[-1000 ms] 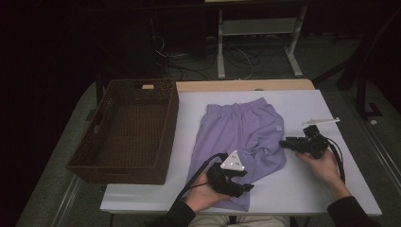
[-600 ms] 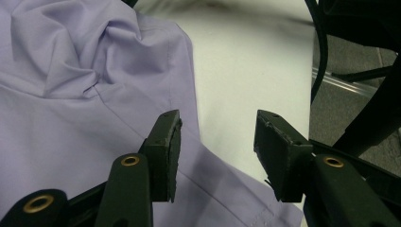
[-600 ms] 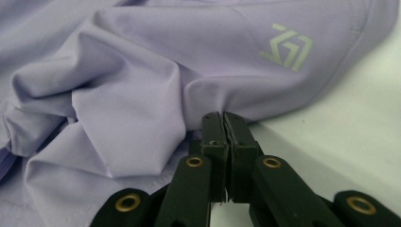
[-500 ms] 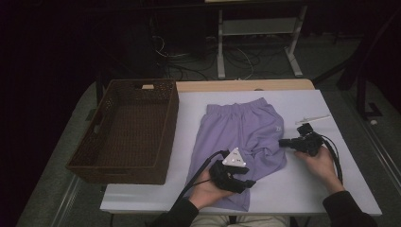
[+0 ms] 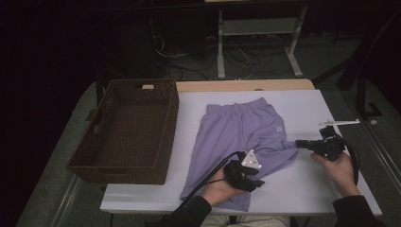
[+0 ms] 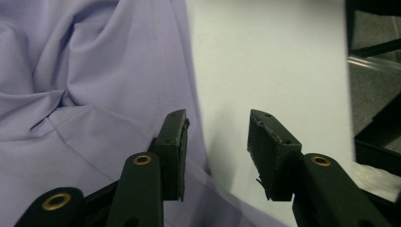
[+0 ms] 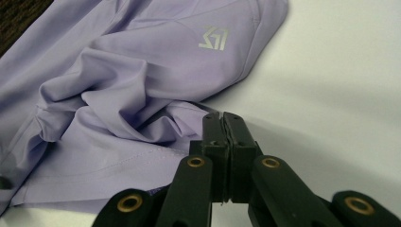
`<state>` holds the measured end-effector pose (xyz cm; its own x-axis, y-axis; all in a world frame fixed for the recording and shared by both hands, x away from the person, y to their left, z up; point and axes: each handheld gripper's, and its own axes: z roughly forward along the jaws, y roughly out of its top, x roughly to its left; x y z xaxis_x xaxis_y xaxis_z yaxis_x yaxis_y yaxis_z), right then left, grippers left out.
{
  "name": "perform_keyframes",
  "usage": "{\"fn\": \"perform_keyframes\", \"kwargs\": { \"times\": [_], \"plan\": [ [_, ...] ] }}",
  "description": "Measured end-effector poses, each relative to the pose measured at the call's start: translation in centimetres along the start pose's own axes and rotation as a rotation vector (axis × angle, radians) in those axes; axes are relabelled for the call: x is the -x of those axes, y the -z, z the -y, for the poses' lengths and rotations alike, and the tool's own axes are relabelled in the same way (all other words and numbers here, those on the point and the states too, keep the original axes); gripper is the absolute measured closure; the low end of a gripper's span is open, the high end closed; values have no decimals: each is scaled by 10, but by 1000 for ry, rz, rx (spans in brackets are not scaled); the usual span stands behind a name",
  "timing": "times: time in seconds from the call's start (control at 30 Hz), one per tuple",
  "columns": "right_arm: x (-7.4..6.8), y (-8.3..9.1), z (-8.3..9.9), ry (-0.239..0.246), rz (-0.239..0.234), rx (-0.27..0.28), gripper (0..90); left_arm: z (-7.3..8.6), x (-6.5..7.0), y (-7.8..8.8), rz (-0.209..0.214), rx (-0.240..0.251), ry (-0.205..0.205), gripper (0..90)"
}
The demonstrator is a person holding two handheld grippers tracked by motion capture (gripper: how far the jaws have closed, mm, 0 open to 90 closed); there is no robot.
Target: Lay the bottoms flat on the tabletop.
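Note:
Lilac shorts (image 5: pixel 236 132) lie flat on the white table (image 5: pixel 307 109), waistband at the far side. My right gripper (image 5: pixel 299 143) points left at the tip of the shorts' right leg. In the right gripper view its jaws (image 7: pixel 222 116) are pressed together on the hem of the shorts (image 7: pixel 142 71), below a silver logo (image 7: pixel 213 39). My left gripper (image 5: pixel 258 183) rests low on the near leg, open. Its jaws (image 6: pixel 217 123) have just been closing. They straddle the edge of the shorts (image 6: pixel 94 71): one over cloth, one over bare table.
A brown wicker basket (image 5: pixel 171 127), with nothing in it, stands on the table's left part. A thin pale bar (image 5: pixel 338 123) lies near the right edge. White table (image 6: pixel 265 61) stretches right of the shorts. Cables and a desk frame (image 5: pixel 220 52) sit on the floor beyond.
My right gripper has shut on the leg's hem and drawn it a little to the right. My left gripper has shifted right and lower over the near leg.

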<state>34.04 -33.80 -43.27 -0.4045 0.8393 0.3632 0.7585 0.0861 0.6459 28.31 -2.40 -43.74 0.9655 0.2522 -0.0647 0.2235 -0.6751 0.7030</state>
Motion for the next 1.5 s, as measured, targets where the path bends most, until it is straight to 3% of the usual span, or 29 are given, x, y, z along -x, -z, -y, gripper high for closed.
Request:
{"fn": "perform_keyframes", "kwargs": {
  "times": [0.13,0.3,0.5,0.63,0.73,0.83,0.97,1.1,1.33,1.43,1.5],
  "plan": [
    [2,4,0,-14,-6,13,880,-1,0,-9,-23,-28,-14,592],
    [4,5,1,-26,-14,21,879,-5,2,-14,-96,-53,-67,608],
    [5,6,1,-34,-18,25,879,-12,4,-20,-97,-74,-103,625],
    [6,6,1,-38,-19,24,879,-16,-1,-23,-70,-85,-83,688],
    [6,6,1,-39,-20,25,879,-17,-2,-24,-90,-87,-79,767],
    [6,6,1,-41,-22,24,879,-19,0,-26,-122,-104,-100,886],
    [6,8,1,-47,-29,31,879,-23,4,-26,-144,-127,-125,900],
    [4,15,3,-59,-26,38,879,-23,9,-18,-95,-79,-113,900],
    [-6,36,19,-90,-37,46,874,-23,33,7,24,14,-127,900],
    [-13,42,30,-112,-60,16,862,-16,42,16,75,30,-125,900],
    [-21,43,39,-92,-53,-27,799,-8,46,17,105,31,-111,900]
  ]
}}
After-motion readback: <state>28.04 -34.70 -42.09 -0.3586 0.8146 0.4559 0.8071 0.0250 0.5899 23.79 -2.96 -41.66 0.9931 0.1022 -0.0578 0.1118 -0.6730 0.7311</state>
